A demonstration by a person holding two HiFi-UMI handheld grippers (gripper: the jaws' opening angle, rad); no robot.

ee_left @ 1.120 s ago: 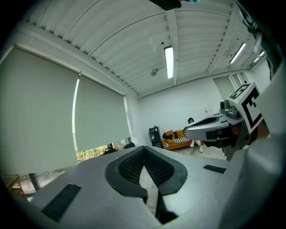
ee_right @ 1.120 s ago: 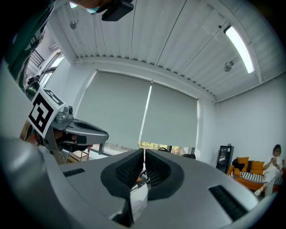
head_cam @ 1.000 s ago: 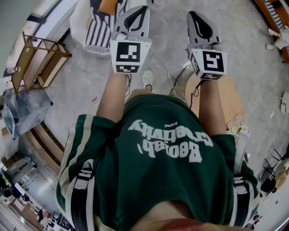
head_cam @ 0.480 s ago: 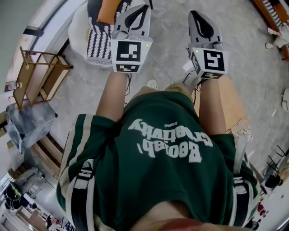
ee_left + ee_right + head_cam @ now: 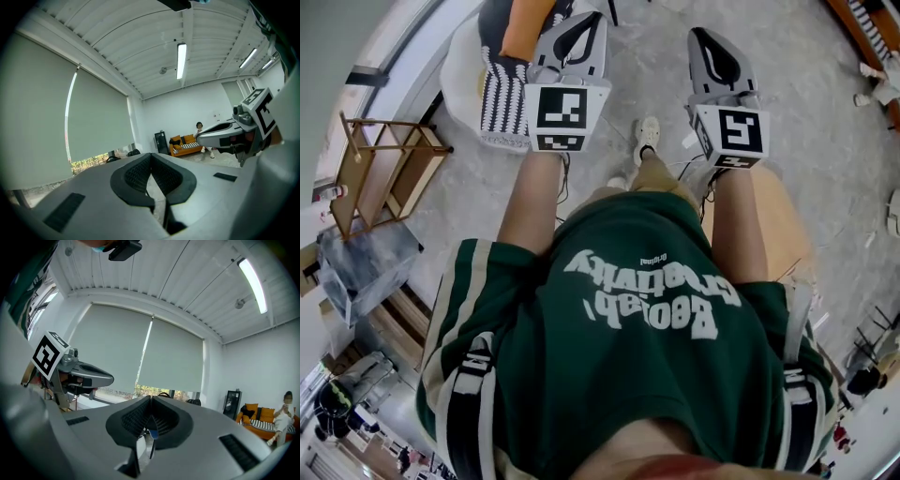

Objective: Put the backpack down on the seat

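Only the backpack's shoulder straps [image 5: 474, 373] show, dark with pale edges, over the green shirt; its body is hidden behind the person. A white round seat [image 5: 461, 66] with a striped cushion [image 5: 502, 94] and an orange one stands at the upper left of the head view. My left gripper [image 5: 579, 26] is held out level right beside that seat, shut and empty [image 5: 151, 157]. A little to its right, my right gripper [image 5: 710, 45] is also shut with nothing in it [image 5: 150, 402]. Both point out over the grey floor.
A wooden rack [image 5: 382, 171] and a grey marbled box [image 5: 364, 264] stand at the left. A brown board [image 5: 787, 220] and cables lie on the floor at the right. In the left gripper view, an orange sofa [image 5: 183, 143] with a person on it is far off.
The person has walked forward: the white seat and wooden rack have slid down and nearer in the head view, and a foot has stepped ahead. Both grippers stay shut, held as before.
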